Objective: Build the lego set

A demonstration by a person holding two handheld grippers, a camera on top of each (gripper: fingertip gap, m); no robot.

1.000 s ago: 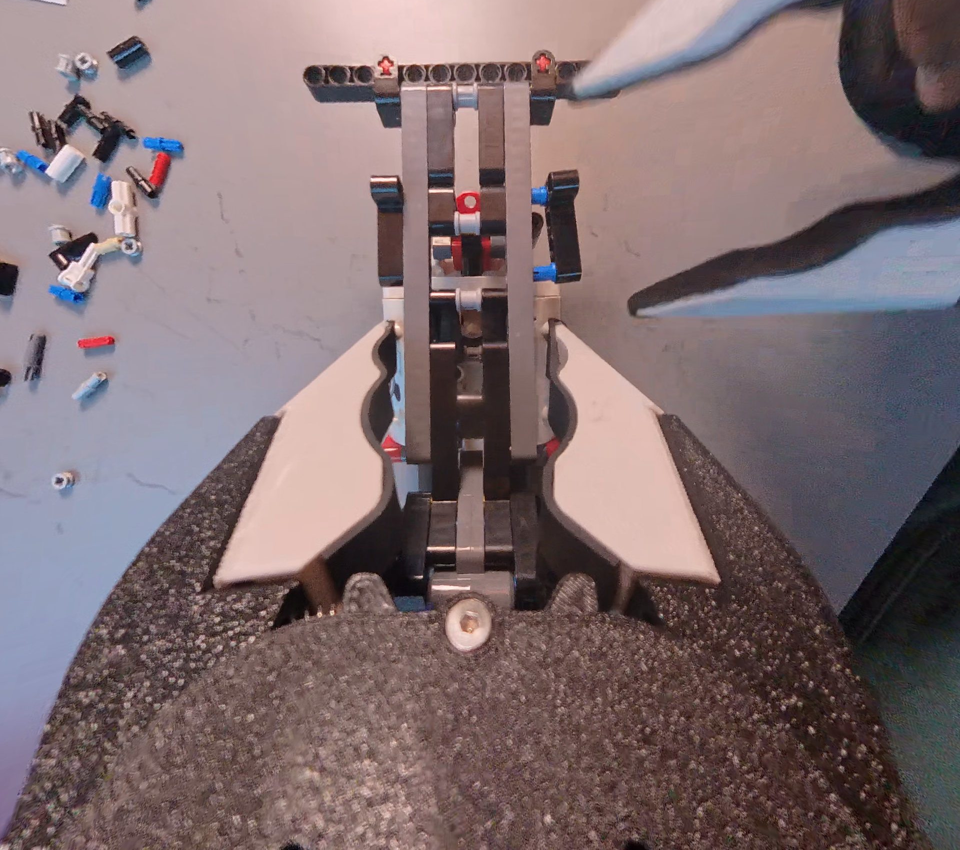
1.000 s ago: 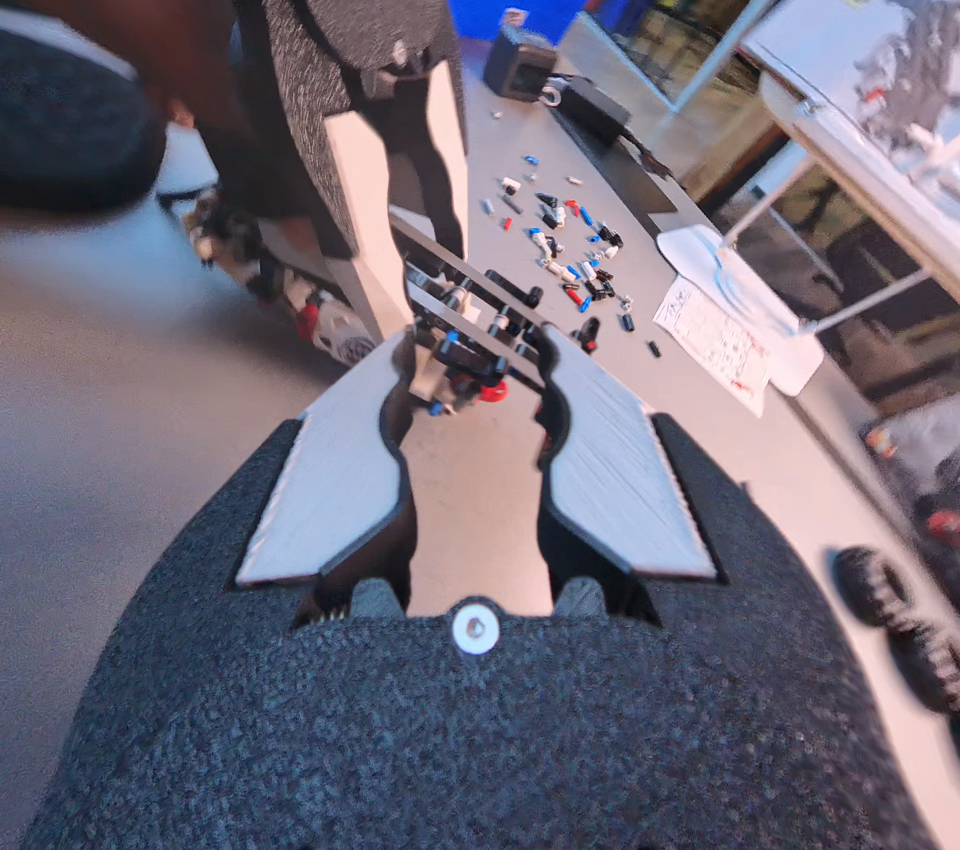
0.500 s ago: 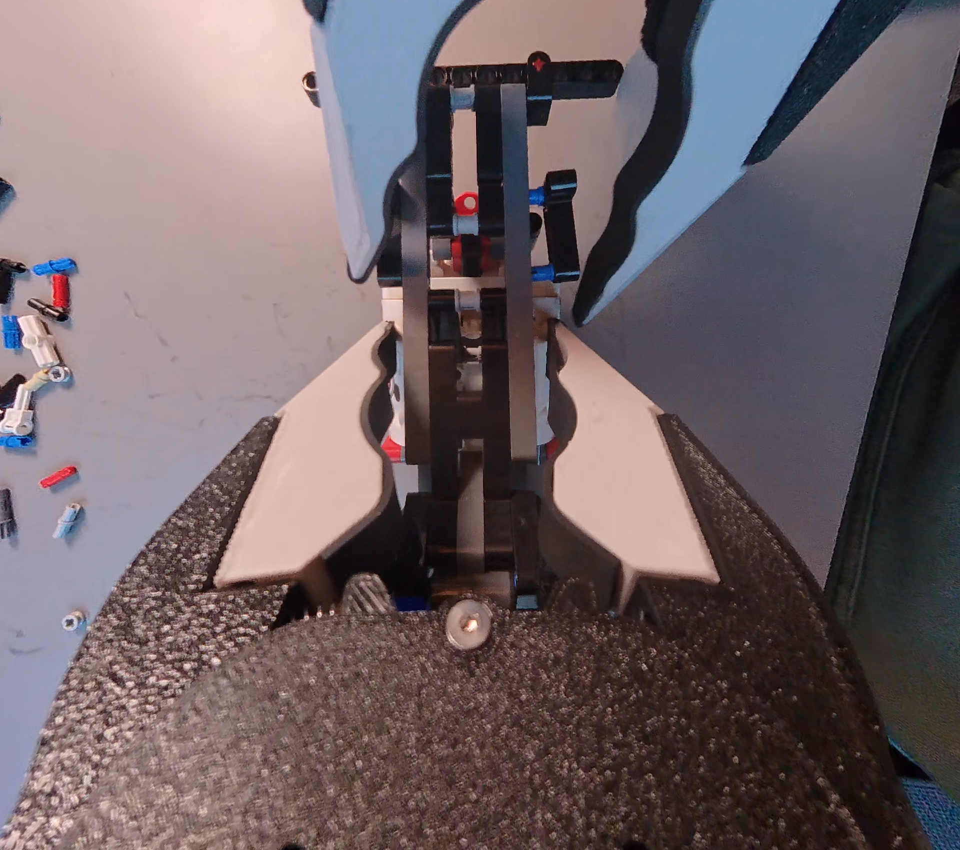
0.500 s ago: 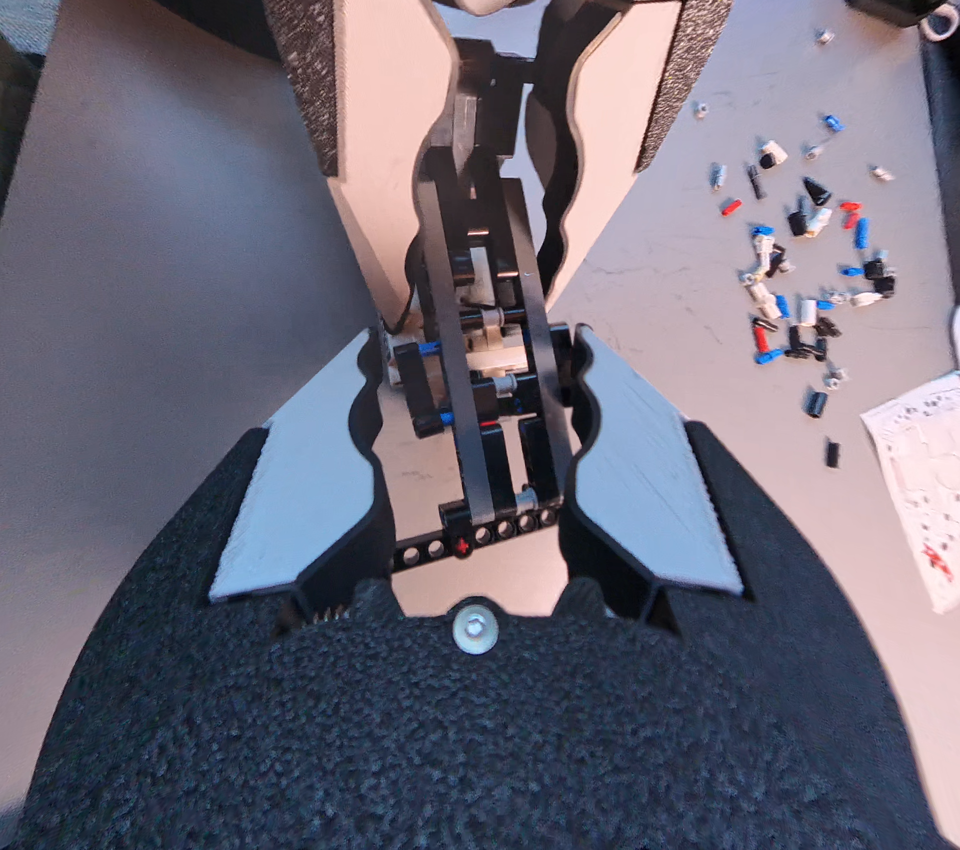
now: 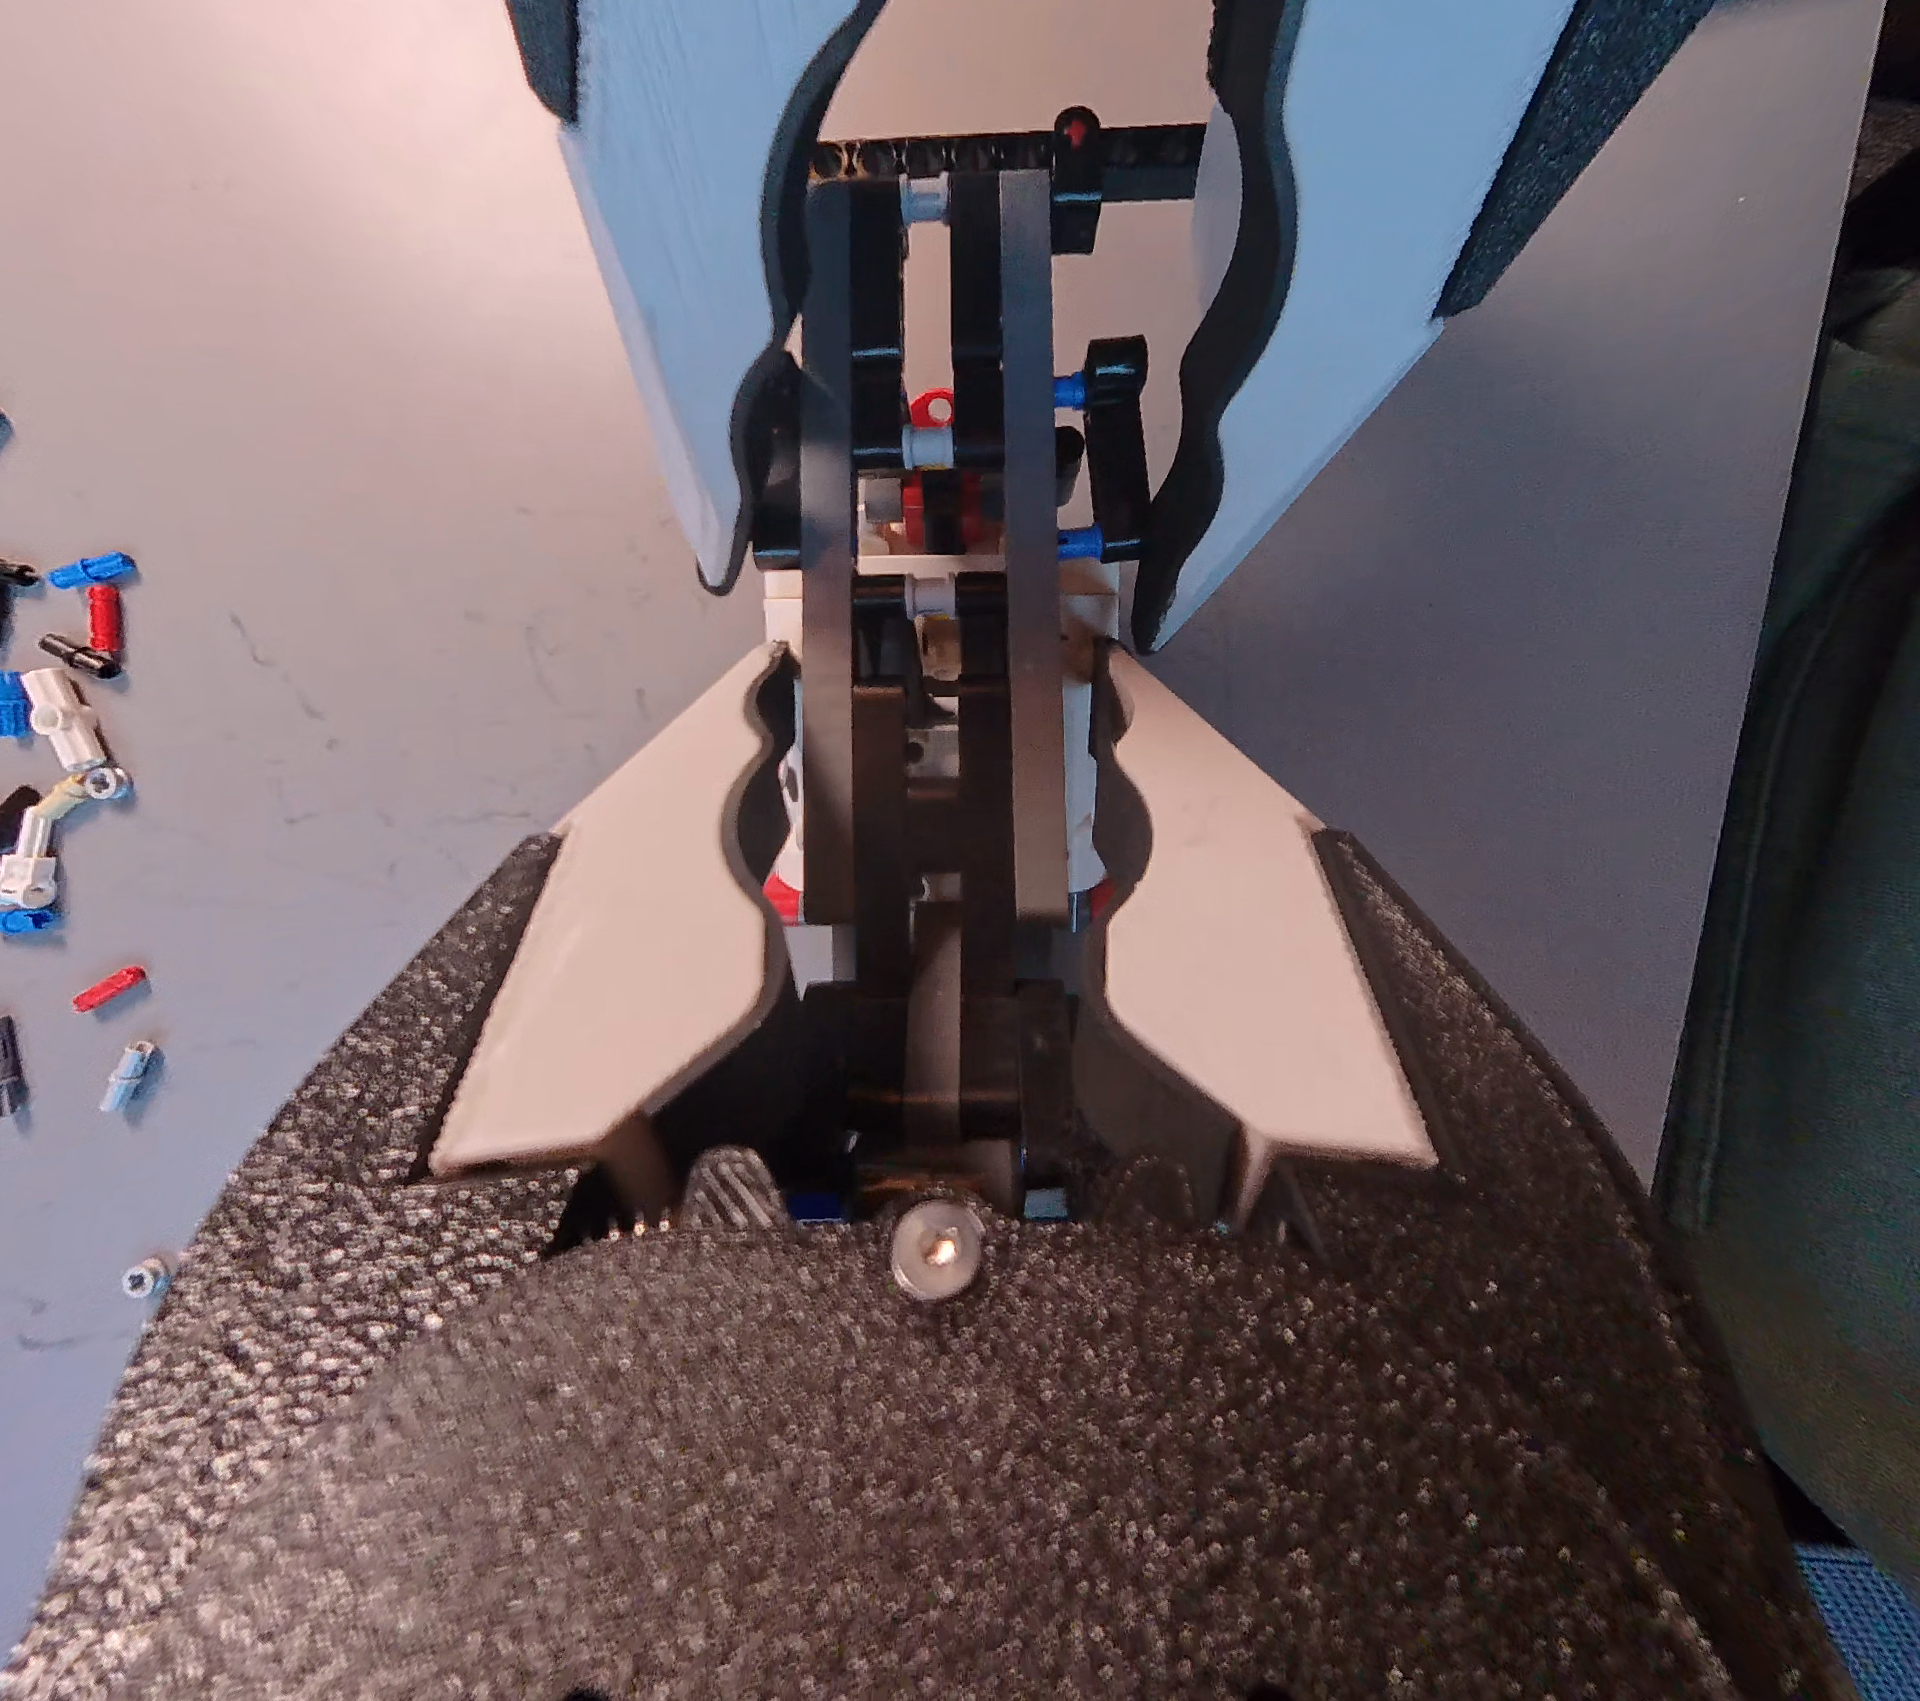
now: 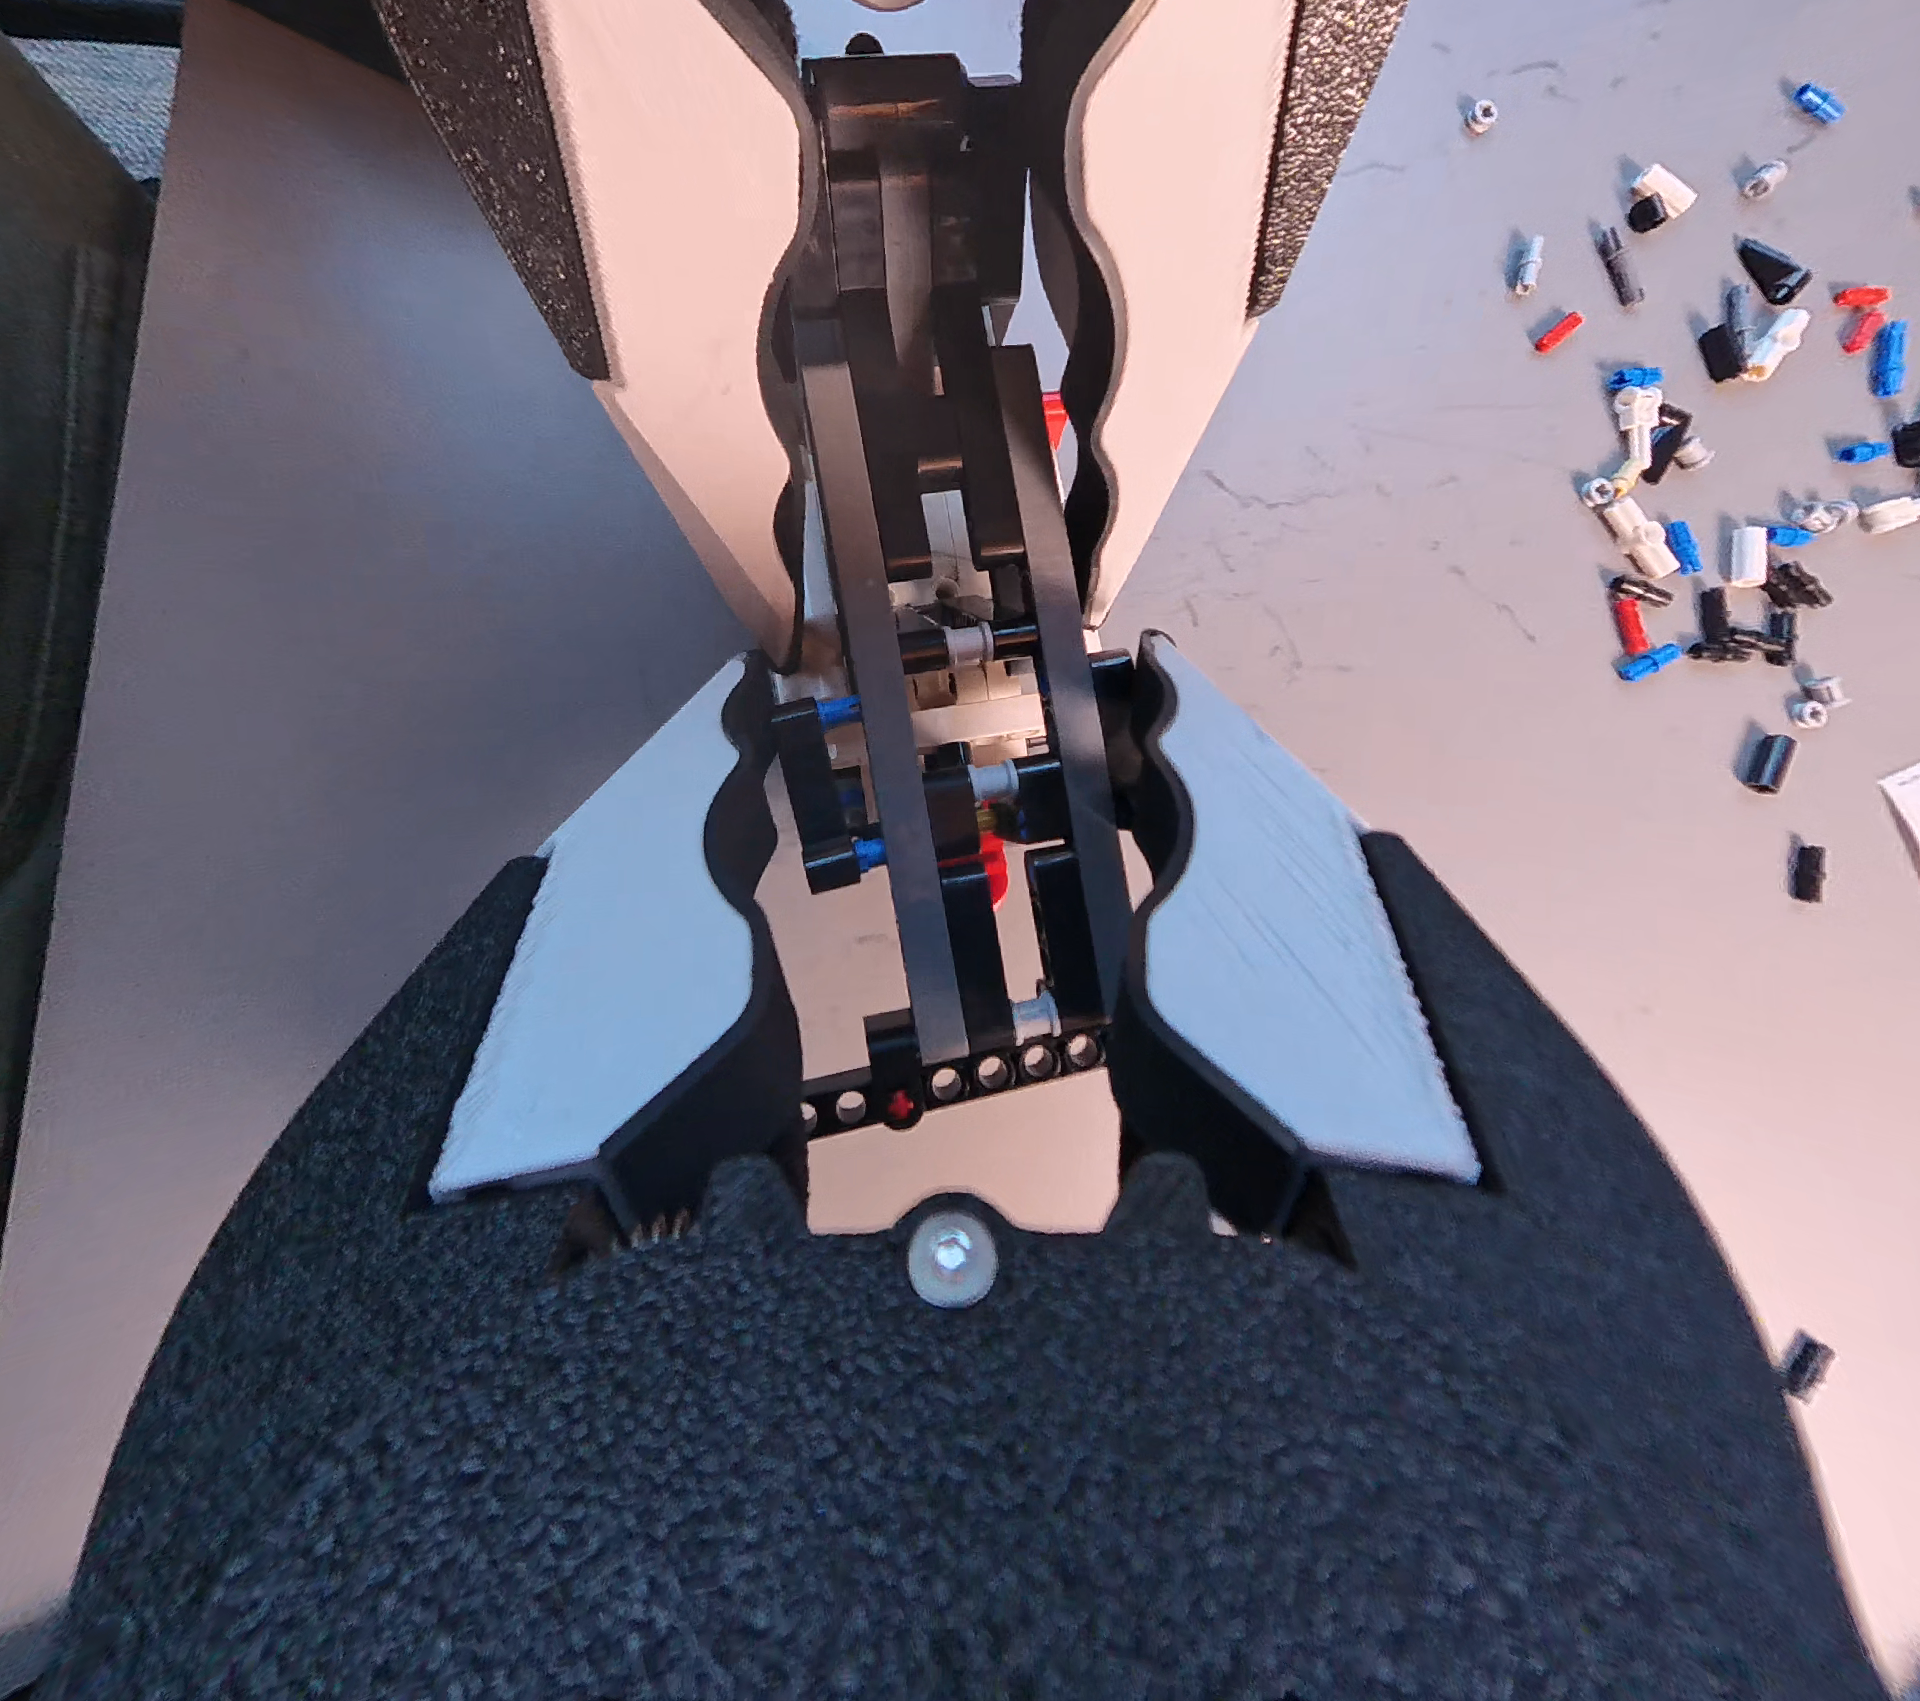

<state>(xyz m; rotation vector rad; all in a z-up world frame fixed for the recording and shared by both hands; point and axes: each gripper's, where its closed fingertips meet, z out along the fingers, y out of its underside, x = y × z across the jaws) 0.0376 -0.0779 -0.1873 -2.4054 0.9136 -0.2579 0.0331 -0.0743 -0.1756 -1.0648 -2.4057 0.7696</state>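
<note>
Two sets of fingers meet nose to nose over one lego assembly [image 5: 935, 571], and we see it from both ends. Our left gripper [image 5: 940, 675] is clenched on the near end of the assembly, its grey fingers [image 5: 644, 945] pressed against the white and black body, which runs from 6 o'clock up to 12 in the left wrist view. Our right gripper [image 6: 940, 664] comes in from the opposite end, and its fingers [image 6: 1278, 955] bracket the far half. One side looks to be touching the black side link, while a gap shows on the other, so we cannot tell whether it has closed on the build. The long black beam with holes [image 6: 956, 1085] lies crosswise between the right fingers, close to that gripper's body.

Loose lego pieces [image 6: 1725, 498] in blue, red, white and black are scattered over the grey desk [image 6: 364, 612] at 3 o'clock in the right wrist view, and at 9 o'clock [image 5: 62, 716] in the left, well apart from the assembly. A white sheet corner [image 6: 1903, 810] peeks in at the right edge. Both grippers point straight at each other, roughly level.
</note>
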